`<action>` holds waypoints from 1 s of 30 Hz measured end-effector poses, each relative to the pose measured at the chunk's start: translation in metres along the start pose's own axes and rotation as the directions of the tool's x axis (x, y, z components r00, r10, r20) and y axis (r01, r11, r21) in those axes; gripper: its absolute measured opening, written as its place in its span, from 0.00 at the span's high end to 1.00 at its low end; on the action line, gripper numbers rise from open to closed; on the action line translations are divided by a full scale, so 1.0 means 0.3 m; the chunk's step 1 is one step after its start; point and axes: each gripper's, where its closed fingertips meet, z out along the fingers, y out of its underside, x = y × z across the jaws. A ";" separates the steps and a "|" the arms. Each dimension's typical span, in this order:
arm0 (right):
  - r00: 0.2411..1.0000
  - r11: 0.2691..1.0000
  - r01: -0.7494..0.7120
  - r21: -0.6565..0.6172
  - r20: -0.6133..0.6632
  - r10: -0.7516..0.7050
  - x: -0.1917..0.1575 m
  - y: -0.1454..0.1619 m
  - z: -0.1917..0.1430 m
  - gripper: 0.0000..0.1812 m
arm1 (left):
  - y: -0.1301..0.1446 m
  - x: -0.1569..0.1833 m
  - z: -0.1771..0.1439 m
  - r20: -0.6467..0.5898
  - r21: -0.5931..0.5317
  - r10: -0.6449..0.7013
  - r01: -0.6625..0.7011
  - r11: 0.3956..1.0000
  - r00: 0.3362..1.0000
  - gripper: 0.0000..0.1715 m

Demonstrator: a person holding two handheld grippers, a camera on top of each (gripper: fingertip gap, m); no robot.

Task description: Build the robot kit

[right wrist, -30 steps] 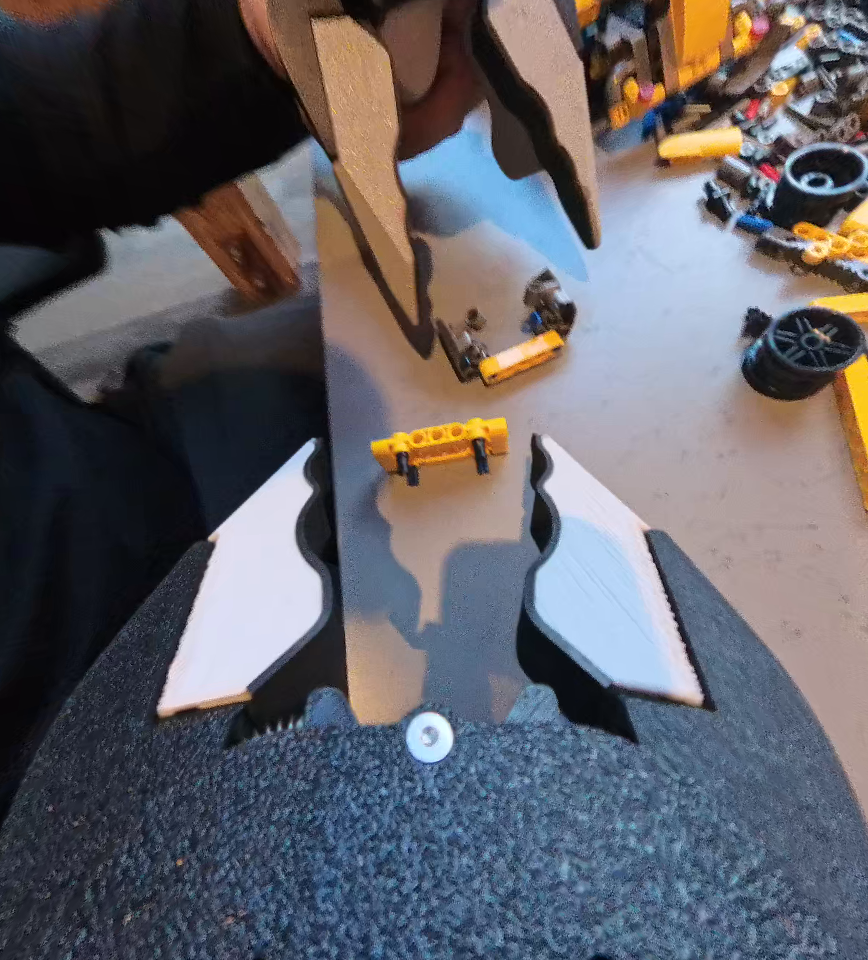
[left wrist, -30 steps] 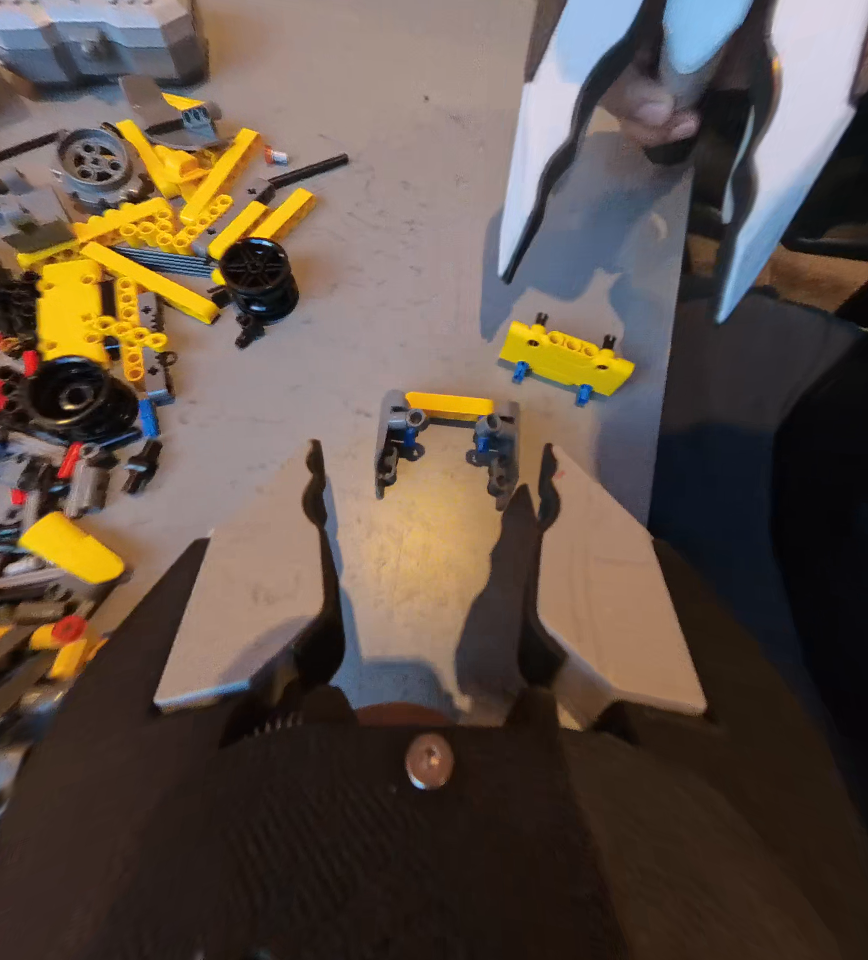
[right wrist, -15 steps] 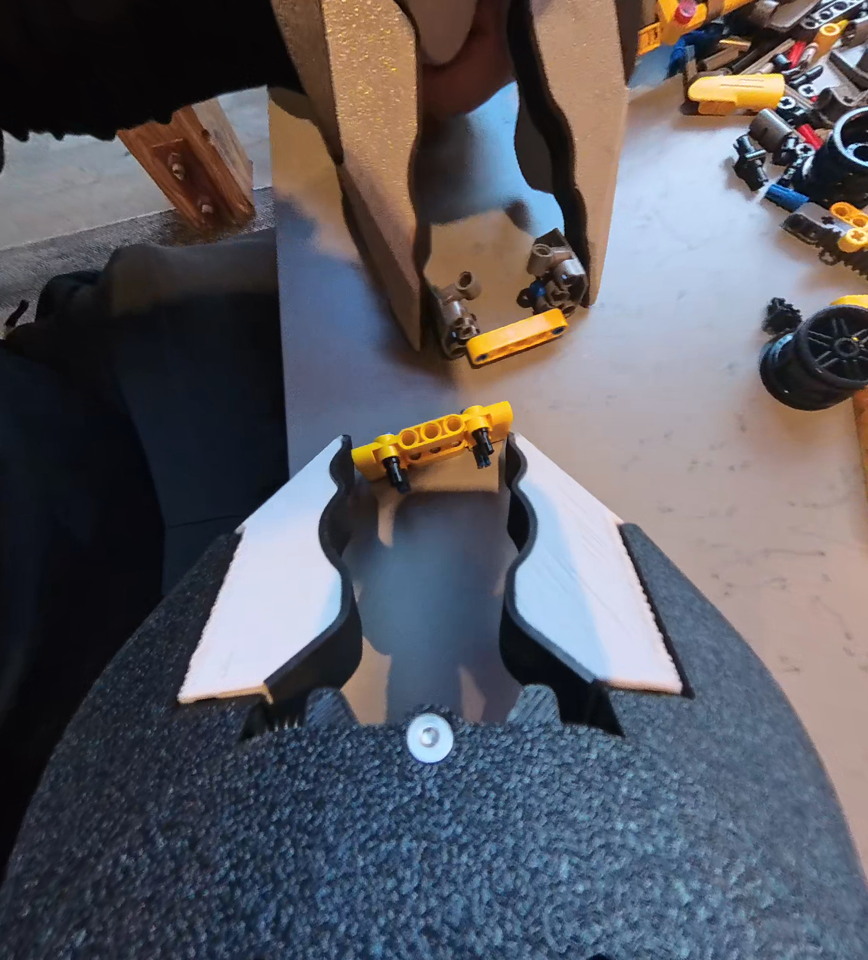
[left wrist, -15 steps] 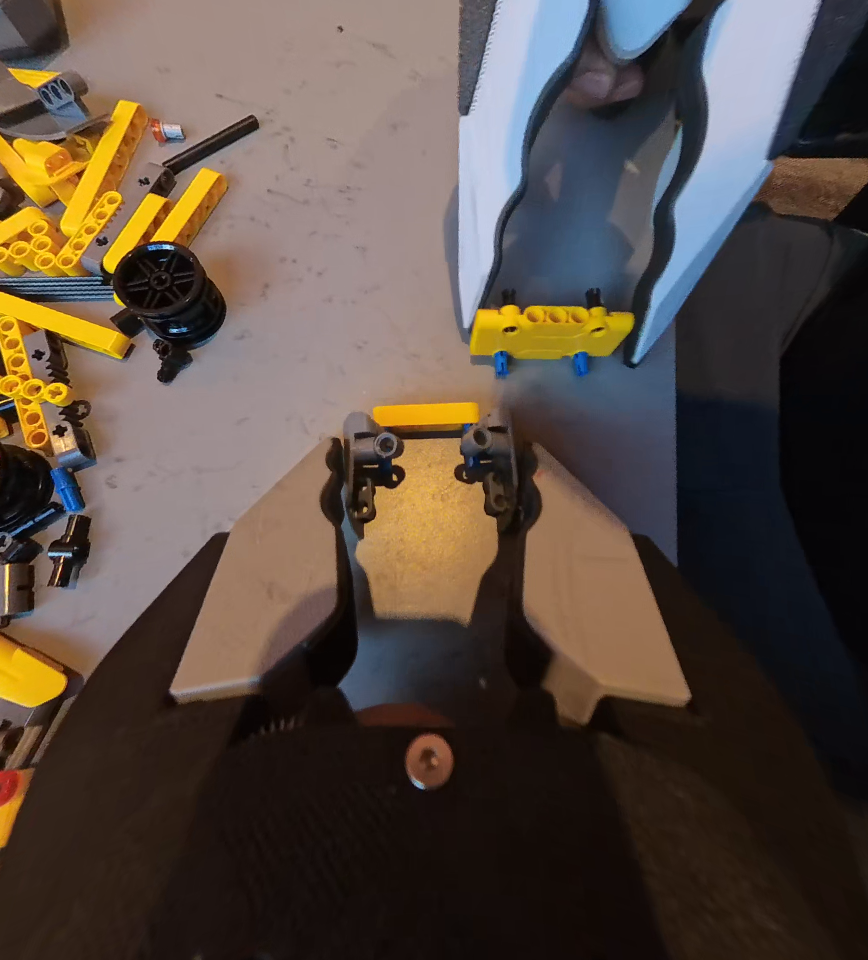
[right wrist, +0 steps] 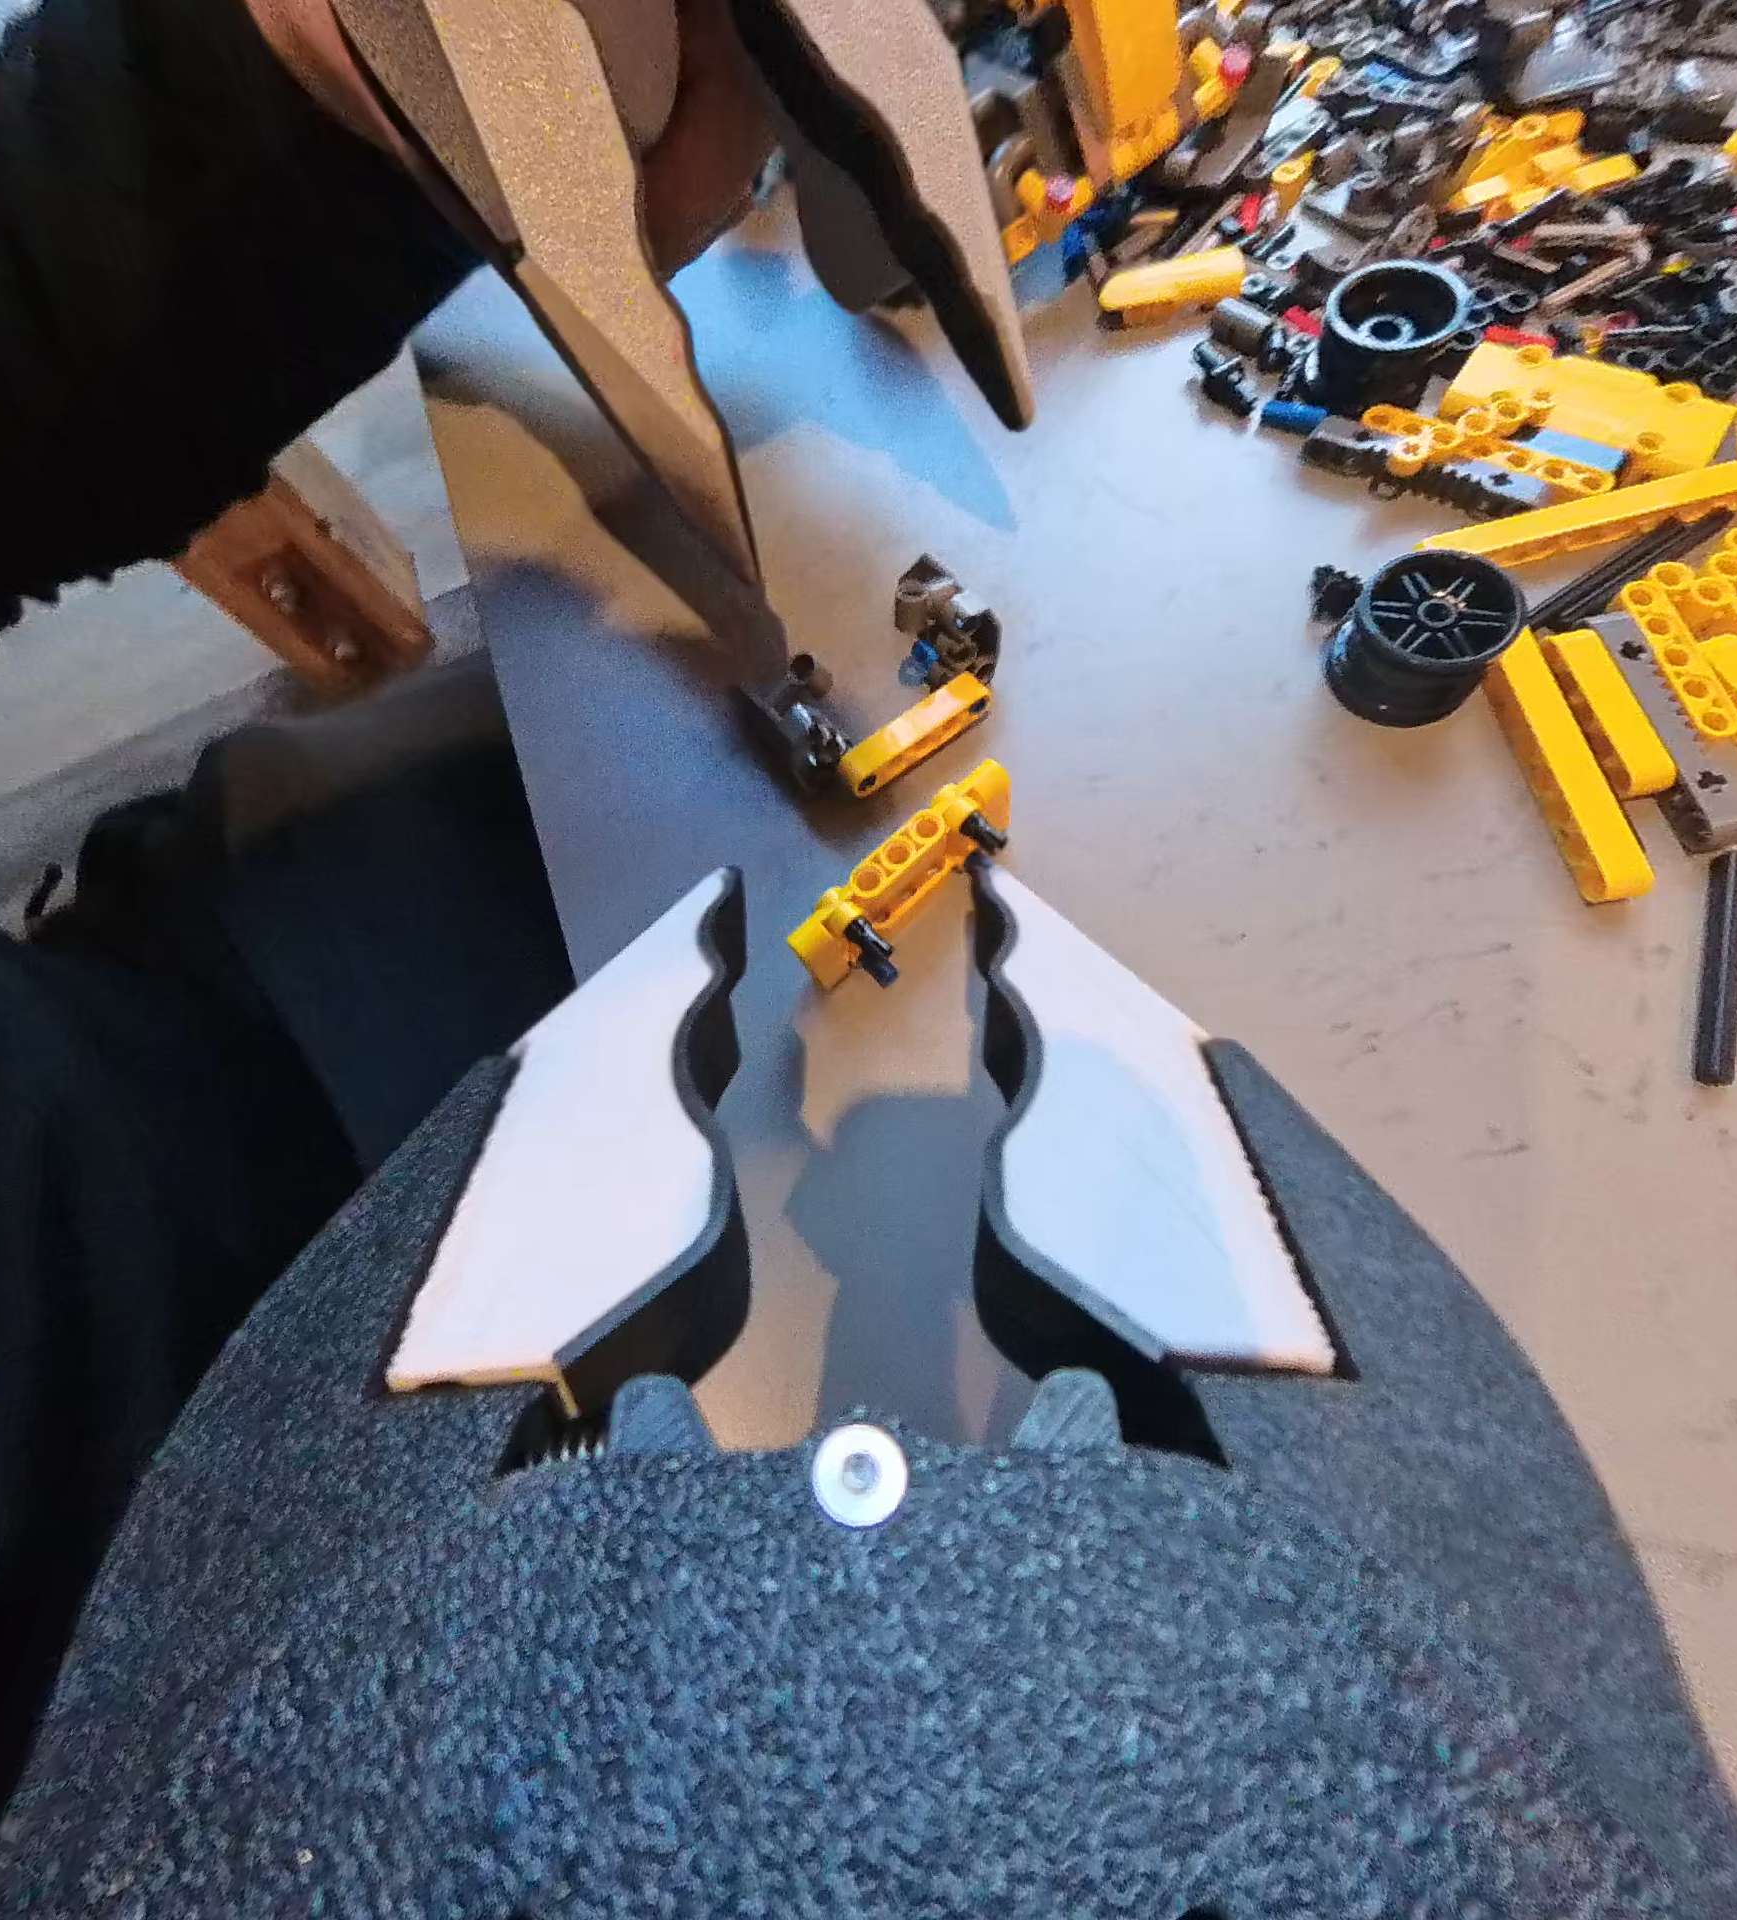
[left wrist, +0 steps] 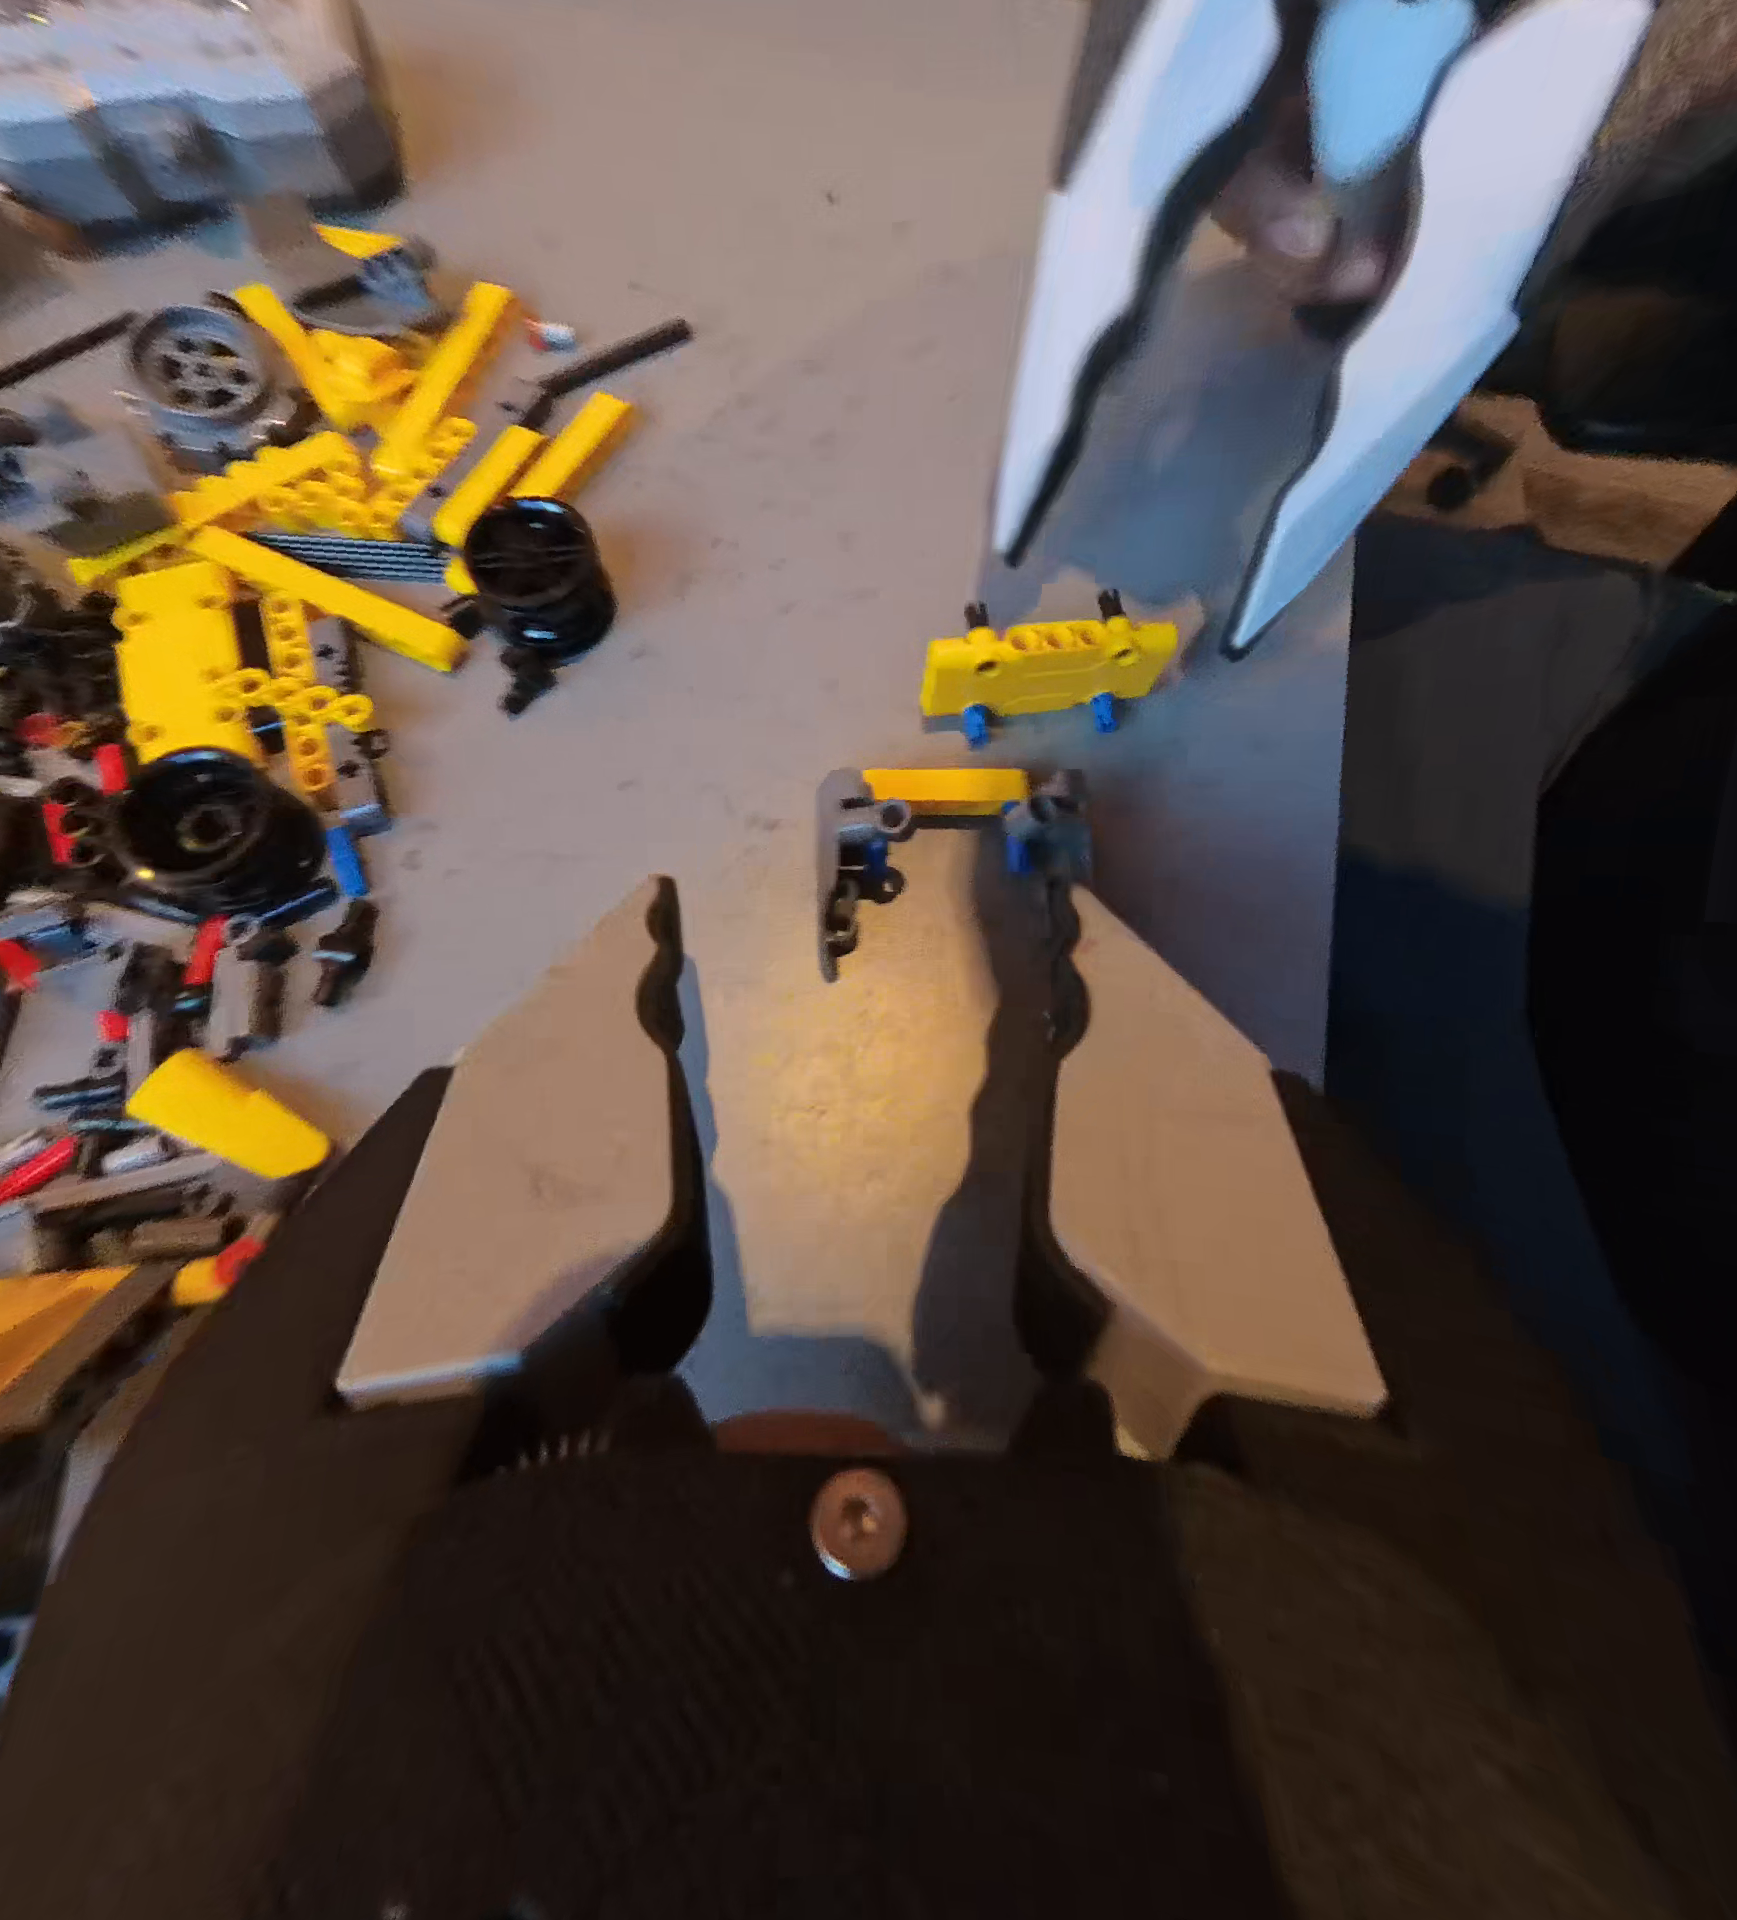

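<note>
A small assembly, a yellow beam [left wrist: 947, 787] joining two grey connector parts, lies near the table's edge. My left gripper [left wrist: 864, 904] is open just short of it, with the right fingertip close to the right grey part. It also shows in the right wrist view [right wrist: 895, 540], one tip by the assembly [right wrist: 911, 727]. A short yellow beam with black and blue pins [right wrist: 900, 868] lies tilted on the table just ahead of my open right gripper [right wrist: 856, 883], close to its right fingertip. In the left wrist view that gripper [left wrist: 1129, 597] hovers over the pinned beam [left wrist: 1046, 670].
A large pile of yellow, black, grey and red building parts [left wrist: 220, 644] covers the table's left side, with black wheels [left wrist: 531, 571] [right wrist: 1430, 634]. A grey box [left wrist: 147, 104] stands at the back. A black axle [right wrist: 1721, 966] lies loose. The table edge [left wrist: 1347, 831] is close.
Both grippers have drawn back and up from the pieces they flanked half a second ago. The pinned yellow beam now lies turned at an angle. Both stay open and empty.
</note>
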 end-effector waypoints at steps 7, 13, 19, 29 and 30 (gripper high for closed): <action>0.993 0.989 -0.109 -0.097 -0.062 0.104 0.033 0.033 0.060 0.83 | 0.025 -0.043 0.054 0.011 -0.095 0.057 -0.056 0.994 0.998 0.69; 0.993 0.984 -0.116 -0.136 -0.038 0.112 0.051 0.023 0.056 0.93 | 0.030 0.004 0.122 -0.057 -0.160 0.135 -0.143 0.977 0.989 0.76; 0.983 0.976 -0.185 -0.111 -0.011 0.185 0.059 0.005 0.070 0.93 | 0.011 0.038 0.144 -0.026 -0.119 0.146 -0.148 0.982 0.989 0.88; 0.981 0.974 -0.193 -0.118 -0.004 0.194 0.046 -0.005 0.089 0.93 | -0.005 0.042 0.160 0.076 -0.083 0.098 -0.092 0.992 0.992 0.89; 0.982 0.974 -0.189 -0.123 -0.011 0.189 0.048 -0.008 0.086 0.93 | -0.005 0.039 0.161 0.086 -0.081 0.090 -0.083 0.993 0.992 0.89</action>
